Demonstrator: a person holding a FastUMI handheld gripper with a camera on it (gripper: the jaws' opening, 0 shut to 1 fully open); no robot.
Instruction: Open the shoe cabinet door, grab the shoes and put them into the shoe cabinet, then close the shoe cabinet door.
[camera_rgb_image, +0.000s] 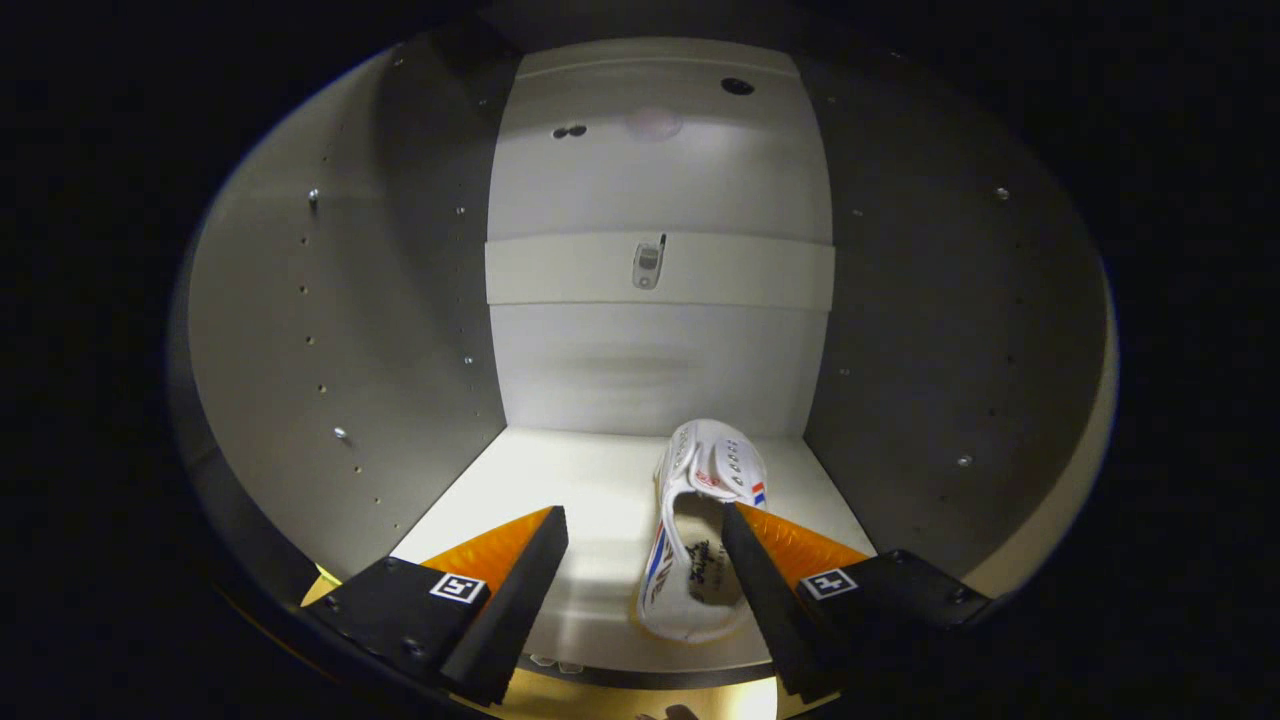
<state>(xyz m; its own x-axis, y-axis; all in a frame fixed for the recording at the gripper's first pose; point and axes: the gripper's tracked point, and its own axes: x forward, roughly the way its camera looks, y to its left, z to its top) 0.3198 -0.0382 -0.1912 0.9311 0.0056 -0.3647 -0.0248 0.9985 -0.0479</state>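
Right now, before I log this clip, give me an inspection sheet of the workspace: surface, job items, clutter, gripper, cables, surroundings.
Surface: pale cabinet floor, lit from the front, bare to the left of the shoe.
Job's things: one white shoe lies on the cabinet floor, toe toward the back wall, opening facing up; the cabinet is open.
Clutter: nothing seen.
Gripper: gripper open, fingers spread; the shoe lies between them, close against the right finger; contact cannot be told.
Cables: nothing seen.
Surroundings: side walls with rows of peg holes, a cross rail on the back wall carrying a small metal fitting.
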